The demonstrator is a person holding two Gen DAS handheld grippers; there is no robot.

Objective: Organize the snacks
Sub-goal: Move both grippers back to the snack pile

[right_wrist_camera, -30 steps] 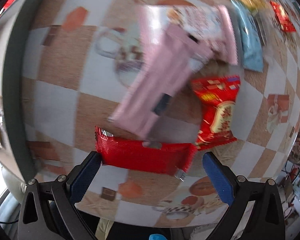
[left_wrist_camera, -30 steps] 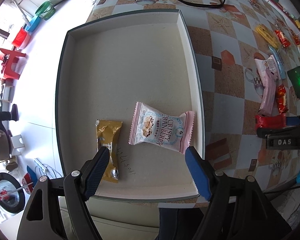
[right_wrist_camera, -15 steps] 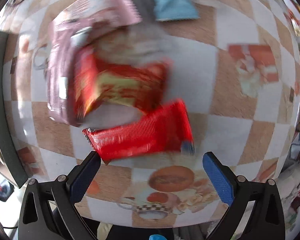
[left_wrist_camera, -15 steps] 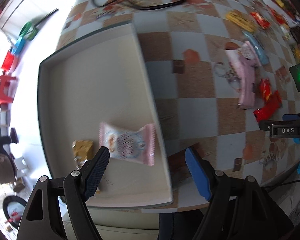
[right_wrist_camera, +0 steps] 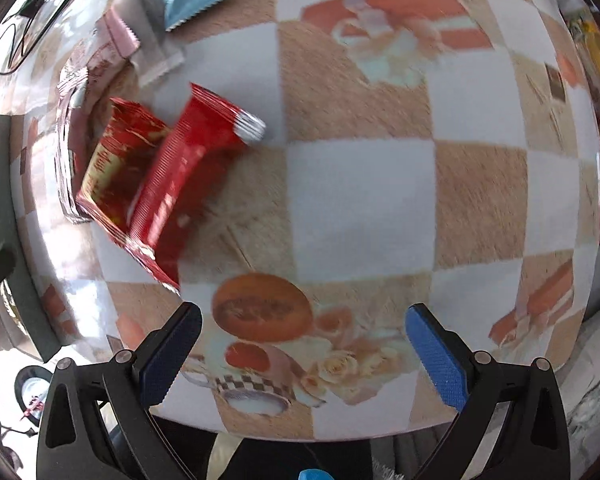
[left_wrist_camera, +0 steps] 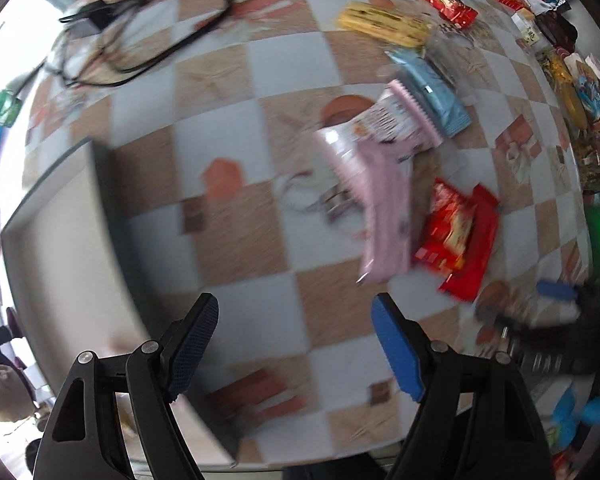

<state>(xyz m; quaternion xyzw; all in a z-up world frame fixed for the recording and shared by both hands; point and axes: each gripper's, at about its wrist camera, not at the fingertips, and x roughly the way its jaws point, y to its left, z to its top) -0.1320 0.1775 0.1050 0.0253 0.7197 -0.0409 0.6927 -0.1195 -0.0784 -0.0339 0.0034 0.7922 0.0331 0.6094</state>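
Checkered table (left_wrist_camera: 228, 92) fills both views, blurred; the grey tray (left_wrist_camera: 60, 248) sits at its left edge in the left wrist view, its rim a dark band (right_wrist_camera: 4, 184) at the far left of the right wrist view; left gripper (left_wrist_camera: 296, 344) hangs over bare tablecloth just right of the tray wall, jaws wide apart, nothing between the blue pads, touching nothing; right gripper (right_wrist_camera: 300, 352) likewise spread wide and empty, above the printed cup-and-bun picture near the table's front edge; snack pile lies well clear of both; pink packet (left_wrist_camera: 380, 216) the biggest, long axis running up-left to down-right in the left wrist view, a second pink-edged packet (left_wrist_camera: 396, 128) lying across its top end; pale blue packet (left_wrist_camera: 432, 96) just beyond that, slanting the same way; plain red bar (right_wrist_camera: 188, 176) lies diagonally in the right wrist view, crimped silver end pointing up-right, overlapping the red-and-gold packet (right_wrist_camera: 112, 168) on its left; yellow packet (left_wrist_camera: 380, 26) farther back, then a small red one (left_wrist_camera: 448, 6); black cables (left_wrist_camera: 140, 36) loop at the far left corner.
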